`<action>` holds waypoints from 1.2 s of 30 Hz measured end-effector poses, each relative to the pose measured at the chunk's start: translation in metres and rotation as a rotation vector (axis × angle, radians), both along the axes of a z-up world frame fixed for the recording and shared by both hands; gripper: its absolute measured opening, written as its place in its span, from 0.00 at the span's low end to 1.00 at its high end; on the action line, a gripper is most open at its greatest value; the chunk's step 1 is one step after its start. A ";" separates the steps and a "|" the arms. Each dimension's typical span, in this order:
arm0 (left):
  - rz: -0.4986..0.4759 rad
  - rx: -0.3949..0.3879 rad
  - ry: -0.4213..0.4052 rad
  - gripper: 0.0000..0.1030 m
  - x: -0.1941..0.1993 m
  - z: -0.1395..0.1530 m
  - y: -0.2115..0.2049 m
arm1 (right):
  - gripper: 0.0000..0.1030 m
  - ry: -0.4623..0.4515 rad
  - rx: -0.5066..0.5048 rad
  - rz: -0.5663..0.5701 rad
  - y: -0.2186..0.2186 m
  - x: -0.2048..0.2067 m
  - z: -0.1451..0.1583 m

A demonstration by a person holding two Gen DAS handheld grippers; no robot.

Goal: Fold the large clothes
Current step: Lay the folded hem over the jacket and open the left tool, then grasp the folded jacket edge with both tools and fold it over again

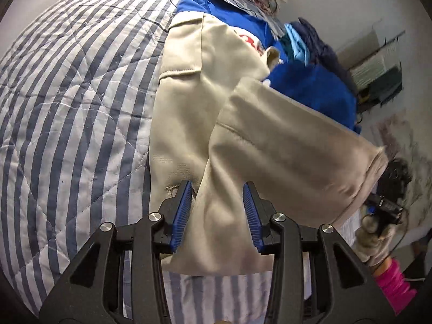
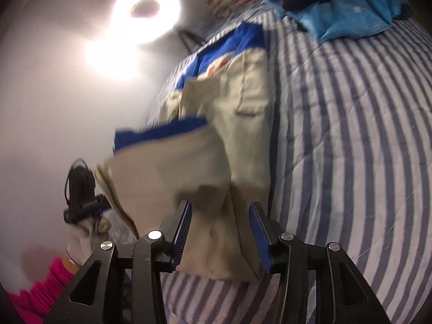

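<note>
Garment: beige trousers [image 1: 205,113], partly folded on the striped bed quilt [image 1: 67,102]; in the left wrist view they run from lower centre up to the upper middle of the frame.
Long axis: roughly bottom to top in both views, so it leads straight away from both sets of jaws, waist end far, folded end near.
Left gripper [image 1: 220,210]: jaws parted, with the near fold of cloth lying between them; the blue pads stand clear of the fabric on both sides, so nothing is clamped.
Right gripper [image 2: 222,224]: jaws likewise apart, the beige trousers [image 2: 216,162] bunched between them but not pinched, as far as the blur allows.
Nearer hand: judged equal; each has the near end right at its jaws, one leg panel raised toward the right of the left wrist view.
Beneath: a blue garment [image 1: 310,91] lies under and beyond the trousers, upper right.
Writing: red and white print on the blue cloth, upper centre, too hidden to read; no brand legible.
Next move: likely smoothing or re-gripping the near fold.
</note>
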State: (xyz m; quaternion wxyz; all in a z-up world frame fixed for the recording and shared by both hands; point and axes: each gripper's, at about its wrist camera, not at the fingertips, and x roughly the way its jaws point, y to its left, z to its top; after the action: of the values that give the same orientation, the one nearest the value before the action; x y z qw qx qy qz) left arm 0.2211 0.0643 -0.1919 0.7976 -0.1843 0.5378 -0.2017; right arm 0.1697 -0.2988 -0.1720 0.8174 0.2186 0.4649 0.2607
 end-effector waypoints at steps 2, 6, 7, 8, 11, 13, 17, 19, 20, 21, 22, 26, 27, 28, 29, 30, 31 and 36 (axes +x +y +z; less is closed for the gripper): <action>-0.009 0.014 -0.009 0.40 0.000 -0.001 -0.004 | 0.53 0.002 -0.028 0.020 0.010 0.002 -0.007; -0.035 0.044 -0.027 0.41 0.000 -0.001 -0.010 | 0.67 -0.021 -0.065 0.041 0.024 0.007 -0.017; -0.044 0.052 -0.037 0.41 0.000 -0.002 -0.010 | 0.67 -0.030 -0.069 0.051 0.028 0.007 -0.019; -0.049 0.056 -0.043 0.41 0.000 -0.002 -0.011 | 0.67 -0.038 -0.067 0.062 0.030 0.007 -0.021; -0.044 0.047 -0.056 0.41 0.007 -0.006 -0.016 | 0.67 -0.059 -0.077 0.075 0.037 0.009 -0.023; -0.032 0.030 -0.059 0.41 0.015 -0.007 -0.019 | 0.66 -0.064 -0.061 0.071 0.037 0.013 -0.023; -0.026 -0.007 -0.060 0.41 0.032 -0.011 -0.027 | 0.60 -0.079 0.035 0.073 0.036 0.021 -0.027; -0.021 -0.044 -0.037 0.41 0.037 -0.018 -0.025 | 0.60 -0.081 0.038 0.075 0.037 0.022 -0.032; -0.020 -0.061 -0.031 0.36 0.040 -0.020 -0.024 | 0.60 -0.077 0.037 0.077 0.039 0.023 -0.035; -0.024 -0.071 -0.030 0.22 0.038 -0.020 -0.023 | 0.54 -0.075 0.040 0.076 0.039 0.024 -0.036; -0.032 -0.071 -0.035 0.18 0.038 -0.019 -0.024 | 0.48 -0.077 0.045 0.075 0.040 0.024 -0.036; -0.022 -0.025 -0.068 0.04 0.030 -0.003 -0.029 | 0.18 -0.090 0.051 0.077 0.038 0.018 -0.032; -0.001 -0.029 -0.062 0.03 0.028 0.001 -0.027 | 0.14 -0.095 0.045 0.073 0.037 0.017 -0.030; 0.012 -0.035 -0.060 0.03 0.025 0.004 -0.024 | 0.13 -0.106 0.036 0.070 0.036 0.014 -0.026; 0.037 -0.042 -0.060 0.03 0.021 0.010 -0.020 | 0.11 -0.124 0.025 0.063 0.036 0.009 -0.020; 0.056 -0.043 -0.063 0.03 0.018 0.015 -0.016 | 0.10 -0.136 0.023 0.060 0.035 0.004 -0.016; 0.077 -0.030 -0.070 0.03 0.016 0.020 -0.013 | 0.09 -0.153 0.029 0.052 0.033 -0.002 -0.011; 0.141 0.073 -0.067 0.04 0.025 -0.003 -0.008 | 0.07 -0.136 -0.058 -0.042 0.025 0.008 -0.016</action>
State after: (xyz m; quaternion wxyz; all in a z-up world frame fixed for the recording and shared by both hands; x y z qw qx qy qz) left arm 0.2460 0.0563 -0.1944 0.8336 -0.1858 0.5033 -0.1314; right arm 0.1777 -0.2736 -0.1875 0.8584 0.1863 0.4109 0.2441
